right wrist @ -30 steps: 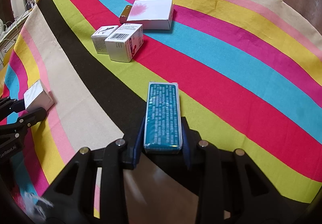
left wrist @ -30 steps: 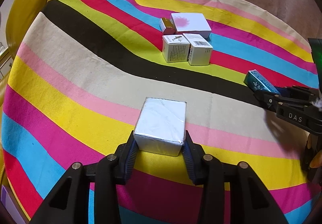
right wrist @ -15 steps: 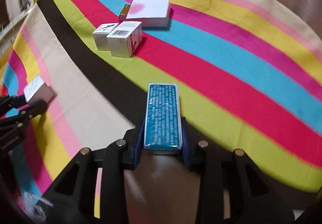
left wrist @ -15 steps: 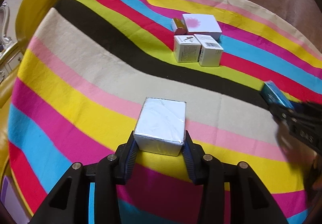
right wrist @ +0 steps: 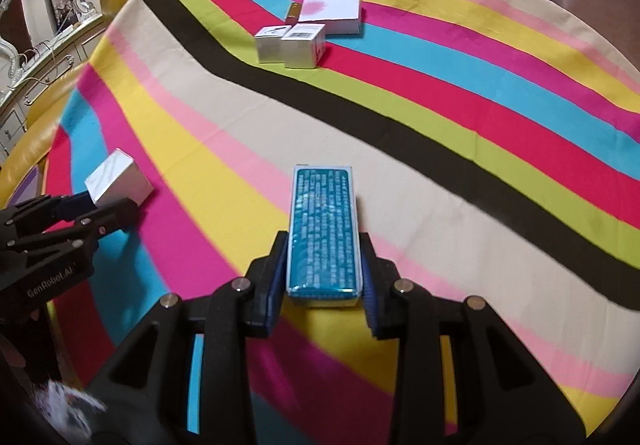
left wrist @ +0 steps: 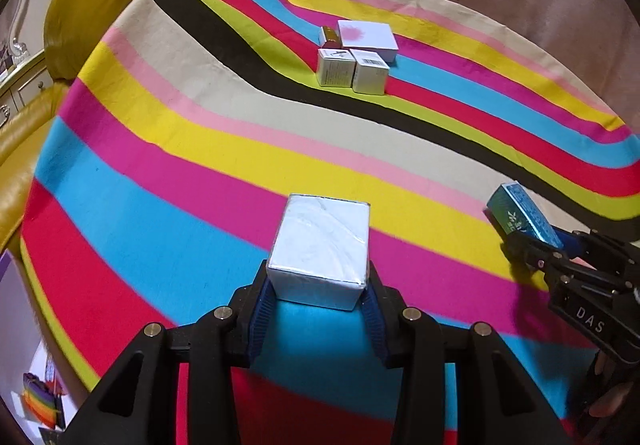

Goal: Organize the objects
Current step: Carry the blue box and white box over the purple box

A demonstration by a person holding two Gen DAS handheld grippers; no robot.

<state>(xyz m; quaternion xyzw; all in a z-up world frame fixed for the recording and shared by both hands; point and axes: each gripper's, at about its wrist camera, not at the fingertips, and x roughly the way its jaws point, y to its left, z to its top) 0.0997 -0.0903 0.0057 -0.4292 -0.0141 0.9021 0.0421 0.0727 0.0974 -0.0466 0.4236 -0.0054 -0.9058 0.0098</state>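
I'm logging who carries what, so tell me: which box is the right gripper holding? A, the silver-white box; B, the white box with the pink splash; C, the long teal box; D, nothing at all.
C: in the right wrist view the right gripper is clamped on the long teal box, while the silver-white box sits in the left gripper.

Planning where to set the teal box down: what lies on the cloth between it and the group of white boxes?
Nothing: the right wrist view shows only bare striped cloth between the teal box and the white boxes.
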